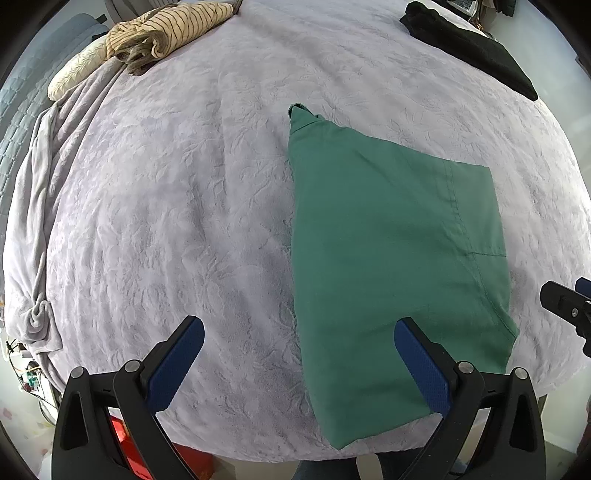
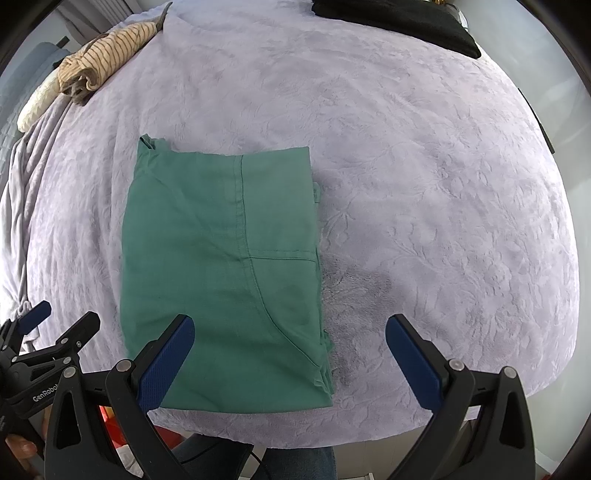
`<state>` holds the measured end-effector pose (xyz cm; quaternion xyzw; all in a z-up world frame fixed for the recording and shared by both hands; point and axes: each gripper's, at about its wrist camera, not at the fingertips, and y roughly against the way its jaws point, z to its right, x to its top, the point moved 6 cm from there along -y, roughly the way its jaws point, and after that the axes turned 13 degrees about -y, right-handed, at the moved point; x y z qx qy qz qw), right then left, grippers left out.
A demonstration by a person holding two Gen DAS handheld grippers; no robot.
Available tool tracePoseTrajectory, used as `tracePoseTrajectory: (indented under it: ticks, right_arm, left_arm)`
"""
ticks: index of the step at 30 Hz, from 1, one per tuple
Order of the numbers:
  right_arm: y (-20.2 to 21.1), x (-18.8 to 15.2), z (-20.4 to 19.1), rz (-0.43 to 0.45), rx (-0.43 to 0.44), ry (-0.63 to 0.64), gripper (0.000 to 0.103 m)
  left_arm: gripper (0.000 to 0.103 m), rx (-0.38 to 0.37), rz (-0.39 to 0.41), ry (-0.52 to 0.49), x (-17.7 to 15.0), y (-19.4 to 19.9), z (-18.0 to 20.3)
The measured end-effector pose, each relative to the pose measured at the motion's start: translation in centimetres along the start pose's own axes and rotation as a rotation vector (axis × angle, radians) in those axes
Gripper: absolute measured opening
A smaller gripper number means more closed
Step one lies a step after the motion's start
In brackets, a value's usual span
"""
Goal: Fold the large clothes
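A green garment (image 1: pixel 391 258) lies folded flat into a rectangle on the lavender bedspread (image 1: pixel 184 206), near the bed's front edge. It also shows in the right wrist view (image 2: pixel 221 266). My left gripper (image 1: pixel 299 332) is open and empty, above the garment's near left edge. My right gripper (image 2: pixel 290 328) is open and empty, above the garment's near right edge. The right gripper shows at the far right of the left wrist view (image 1: pixel 565 306). The left gripper shows at the lower left of the right wrist view (image 2: pixel 44 332).
A tan striped garment (image 1: pixel 166 29) lies bunched at the bed's far left, also in the right wrist view (image 2: pixel 103 48). A black garment (image 1: pixel 469 44) lies at the far right. A grey blanket (image 1: pixel 33 221) hangs off the left side. A red box (image 1: pixel 125 439) sits on the floor.
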<state>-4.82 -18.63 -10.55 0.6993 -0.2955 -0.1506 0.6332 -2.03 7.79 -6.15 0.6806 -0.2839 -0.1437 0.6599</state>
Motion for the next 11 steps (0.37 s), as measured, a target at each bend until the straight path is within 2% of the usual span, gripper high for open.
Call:
tracePoseTrajectory:
  ticks: [11]
  right_arm:
    - [-0.55, 0.53, 0.14, -0.017, -0.002, 0.003, 0.103]
  left_arm:
    - [0.103, -0.009, 0.001, -0.022, 0.49, -0.29, -0.07]
